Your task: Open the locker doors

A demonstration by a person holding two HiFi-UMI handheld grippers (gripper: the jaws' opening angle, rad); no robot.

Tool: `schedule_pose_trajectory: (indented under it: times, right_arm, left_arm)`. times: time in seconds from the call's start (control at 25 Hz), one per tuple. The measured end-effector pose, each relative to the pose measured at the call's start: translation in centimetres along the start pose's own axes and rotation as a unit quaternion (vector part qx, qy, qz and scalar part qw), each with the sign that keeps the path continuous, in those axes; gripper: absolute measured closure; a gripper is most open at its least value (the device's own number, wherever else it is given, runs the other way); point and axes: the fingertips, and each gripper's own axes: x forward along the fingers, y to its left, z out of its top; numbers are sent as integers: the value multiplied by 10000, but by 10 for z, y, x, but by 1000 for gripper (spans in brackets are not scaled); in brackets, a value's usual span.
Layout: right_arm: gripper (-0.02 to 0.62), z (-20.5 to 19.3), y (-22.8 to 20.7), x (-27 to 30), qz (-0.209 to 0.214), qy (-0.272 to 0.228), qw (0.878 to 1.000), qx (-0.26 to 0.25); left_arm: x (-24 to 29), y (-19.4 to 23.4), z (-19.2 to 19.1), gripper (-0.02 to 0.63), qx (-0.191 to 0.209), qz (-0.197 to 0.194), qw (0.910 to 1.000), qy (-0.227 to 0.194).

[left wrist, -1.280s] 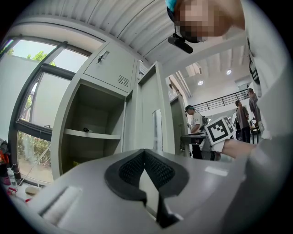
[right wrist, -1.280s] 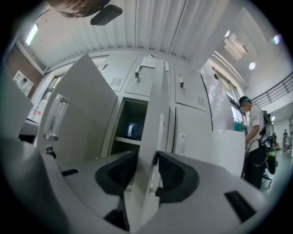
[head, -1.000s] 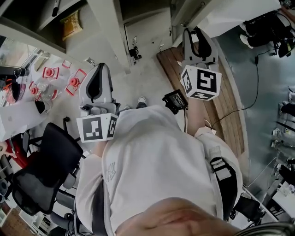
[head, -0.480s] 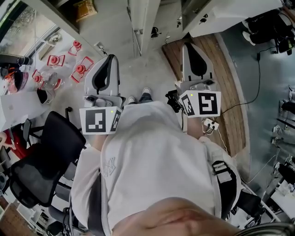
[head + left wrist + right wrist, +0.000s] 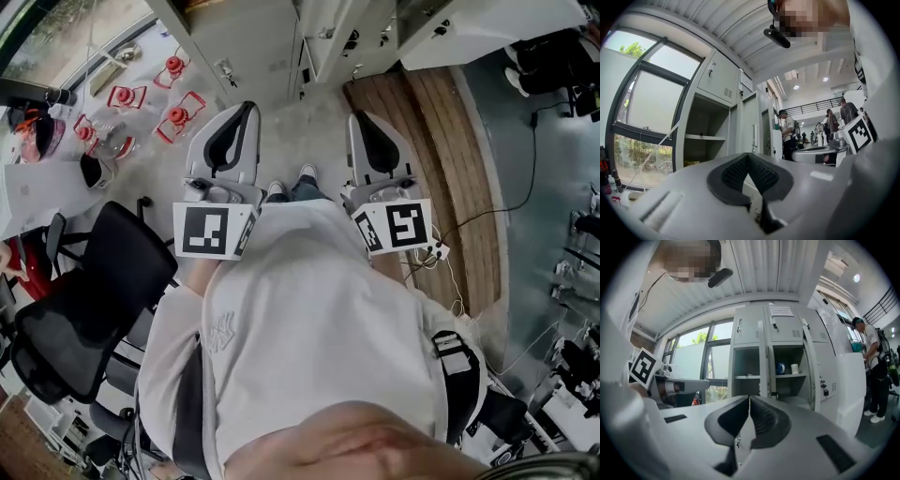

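Observation:
The grey lockers (image 5: 773, 362) stand ahead of me. Two lower compartments are open: the left one (image 5: 746, 373) is bare inside. The right one (image 5: 790, 373) holds a blue cup (image 5: 780, 368) and a white cup (image 5: 794, 368). The small upper doors (image 5: 785, 326) are closed. In the left gripper view an open locker compartment (image 5: 705, 140) with a shelf shows at the left. My left gripper (image 5: 749, 156) (image 5: 244, 108) is shut and empty. My right gripper (image 5: 749, 399) (image 5: 357, 118) is shut and empty too. Both are held low, close to my body and clear of the lockers (image 5: 323, 33).
A black office chair (image 5: 84, 319) stands at my left, by a white table (image 5: 28, 197). Red objects (image 5: 173, 117) lie on the floor. A wooden platform (image 5: 441, 141) with a cable lies at my right. A person (image 5: 873, 366) stands by the lockers on the right.
The right gripper has come down from the lockers and back toward my body. The left one has moved slightly forward. The lockers have slid to the frame's top edge.

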Motion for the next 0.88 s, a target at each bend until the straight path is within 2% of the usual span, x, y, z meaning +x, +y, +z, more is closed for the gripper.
schedule_pose_trajectory:
  times: [0.32, 0.88]
  right_arm:
    - [580, -11, 37, 4, 182, 46, 9998, 108]
    - [580, -8, 50, 26, 322, 88, 9994, -16]
  left_arm:
    - [-15, 4, -9, 603, -33, -150, 9999, 62]
    - [-19, 29, -7, 603, -106, 0, 9999, 8]
